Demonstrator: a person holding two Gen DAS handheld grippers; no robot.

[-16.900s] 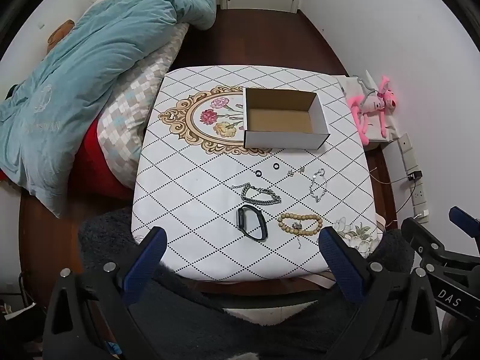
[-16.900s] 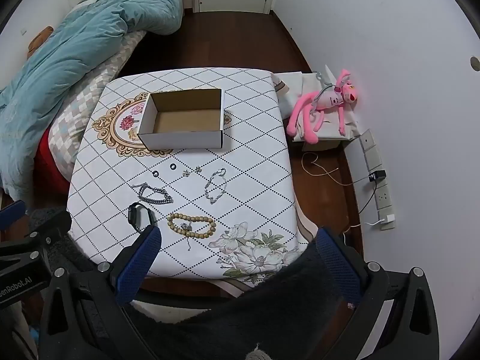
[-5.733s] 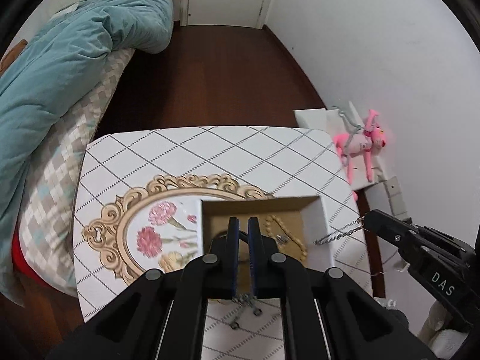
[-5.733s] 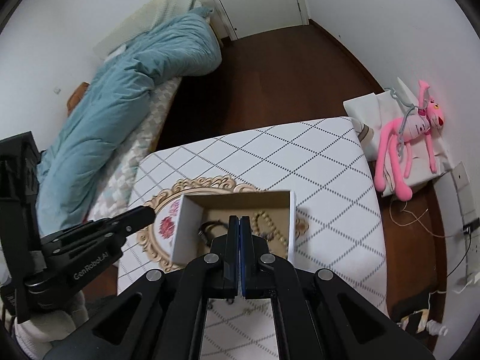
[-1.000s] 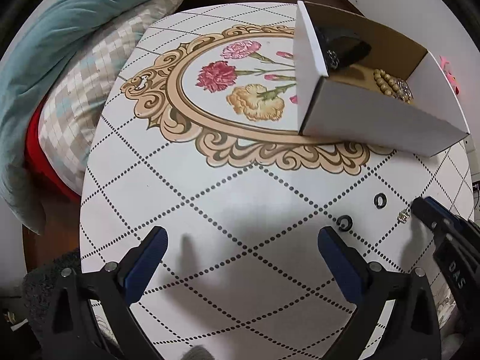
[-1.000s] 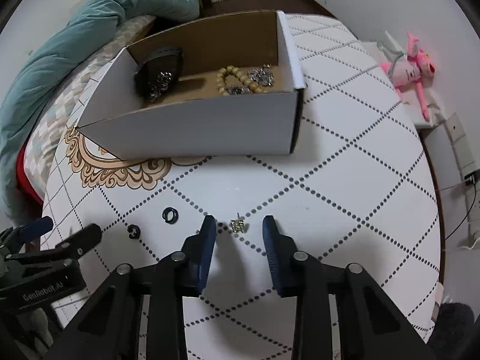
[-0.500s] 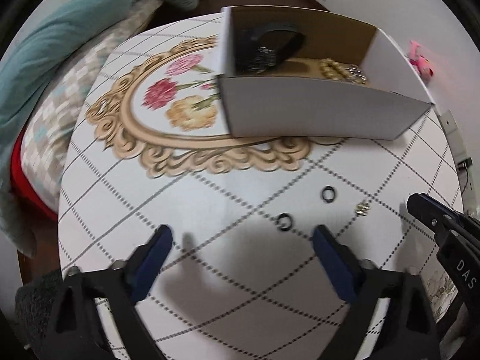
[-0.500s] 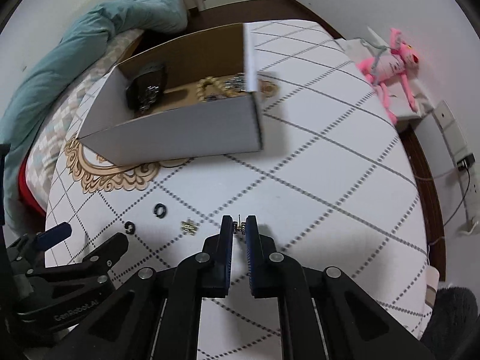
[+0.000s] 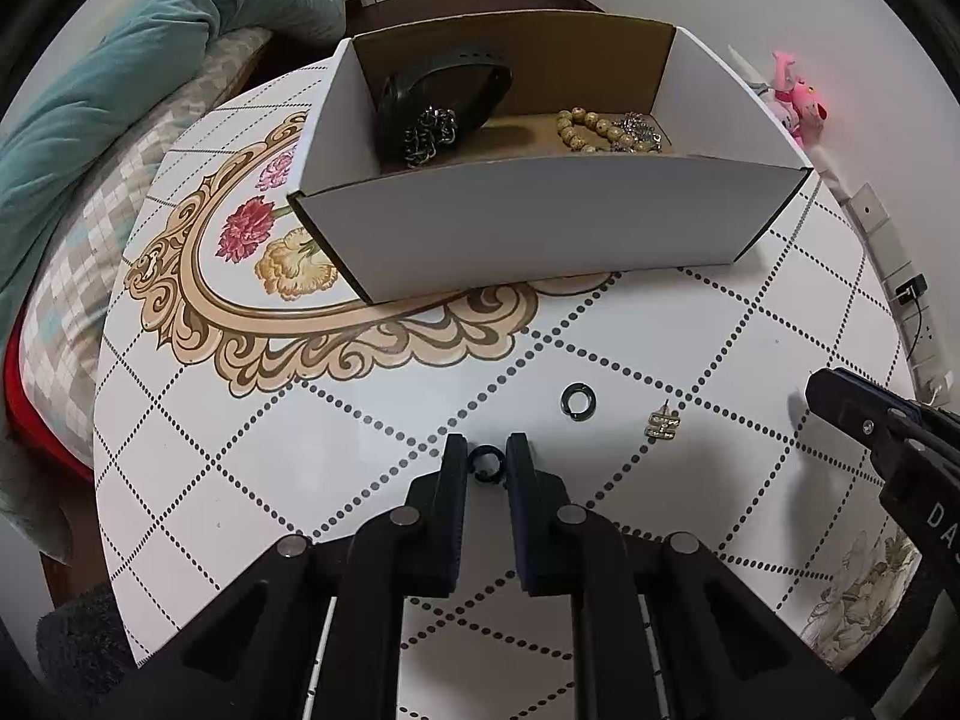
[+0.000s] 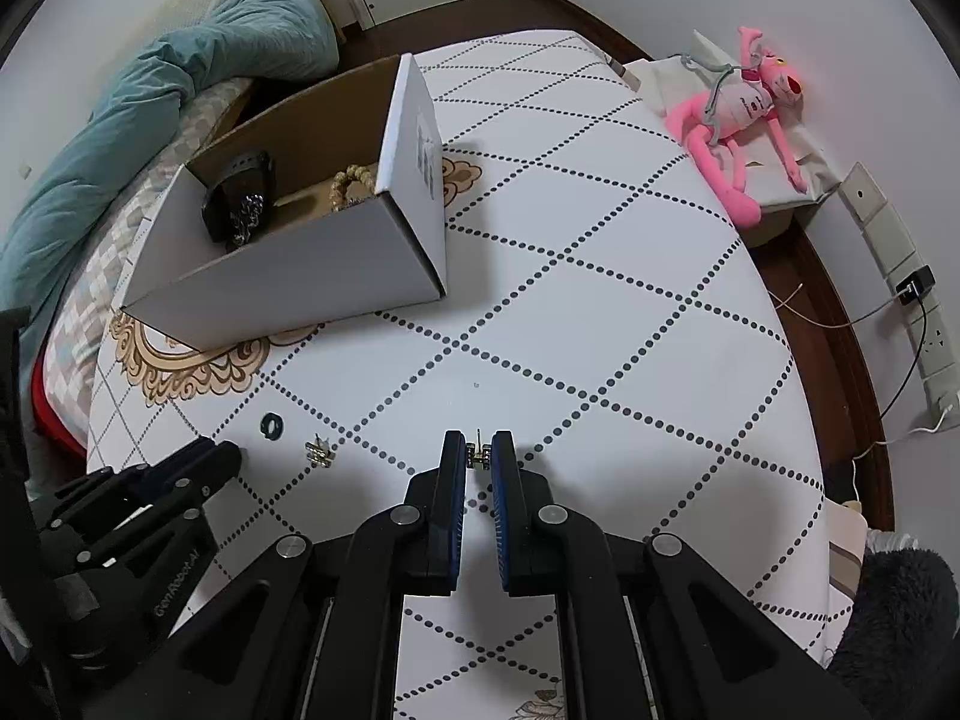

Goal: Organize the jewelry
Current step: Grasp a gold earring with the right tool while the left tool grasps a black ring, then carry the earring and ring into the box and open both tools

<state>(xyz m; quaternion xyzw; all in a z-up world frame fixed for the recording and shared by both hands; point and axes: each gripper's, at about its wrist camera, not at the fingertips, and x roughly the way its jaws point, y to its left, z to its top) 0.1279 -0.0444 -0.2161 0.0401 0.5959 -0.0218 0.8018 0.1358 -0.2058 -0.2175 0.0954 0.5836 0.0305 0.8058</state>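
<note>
Table (image 9: pixel 690 324), left to right: left gripper (image 9: pixel 486 461), fingers narrowed around a small black ring (image 9: pixel 485 463); second ring (image 9: pixel 577 401); gold earring (image 9: pixel 662 423); right gripper (image 10: pixel 479 456), nearly closed on another earring (image 10: pixel 479 455). Far side: a box (image 9: pixel 540 228) holding a watch (image 9: pixel 444 90), chain (image 9: pixel 429 135) and beads (image 9: pixel 585 129) stands clear of both grippers. Open tabletop spreads right to the edge; beyond it lies a pink toy (image 10: pixel 735 114).

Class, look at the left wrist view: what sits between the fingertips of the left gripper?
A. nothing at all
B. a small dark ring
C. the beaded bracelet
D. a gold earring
B: a small dark ring sits between the fingertips of the left gripper, while the gold earring lies apart on the table and the beaded bracelet is in the box.
</note>
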